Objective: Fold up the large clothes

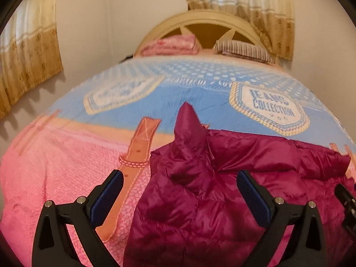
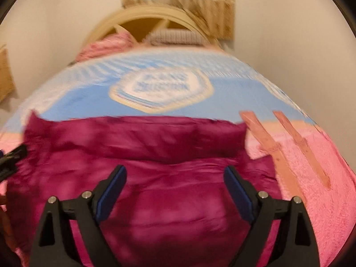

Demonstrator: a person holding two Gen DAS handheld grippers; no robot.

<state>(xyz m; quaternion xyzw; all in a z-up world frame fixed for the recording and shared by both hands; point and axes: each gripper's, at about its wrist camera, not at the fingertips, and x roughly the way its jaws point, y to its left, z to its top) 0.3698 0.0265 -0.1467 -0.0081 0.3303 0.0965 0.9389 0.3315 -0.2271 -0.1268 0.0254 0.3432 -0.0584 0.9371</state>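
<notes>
**Both jaws released above the magenta jacket on the bed**

My left gripper (image 1: 179, 183) hangs over the near left part of the magenta puffer jacket (image 1: 200, 189). Its jaws stand wide, blue pads facing each other, nothing between them and no cloth touching either pad.

My right gripper (image 2: 175, 179) is the same: jaws spread wide over the middle of the jacket (image 2: 155, 178), pads clear of the fabric. This view is smeared with blur, so fine detail of the cloth is lost.

The jacket lies crumpled on the near half of the bed, on a bedspread (image 1: 66, 166) that is pink in front and blue toward the far end. From the left view one part of the jacket sticks up in a point (image 1: 188, 115) against the blue; whether it is a sleeve or a corner I cannot tell. From the right view the far edge of the jacket runs fairly straight across.

On the blue part, a badge print (image 1: 270, 109) reads "JEANS COLLECTION". Printed belt straps (image 1: 133, 162) cross the pink part just left of the jacket.

At the far end: arched headboard (image 1: 207, 23), pink folded bedding (image 1: 172, 44), striped pillow (image 1: 242, 50). Curtains (image 1: 29, 51) hang on the walls.

A black edge of the other gripper (image 1: 346, 202) shows at the right of the left view.
</notes>
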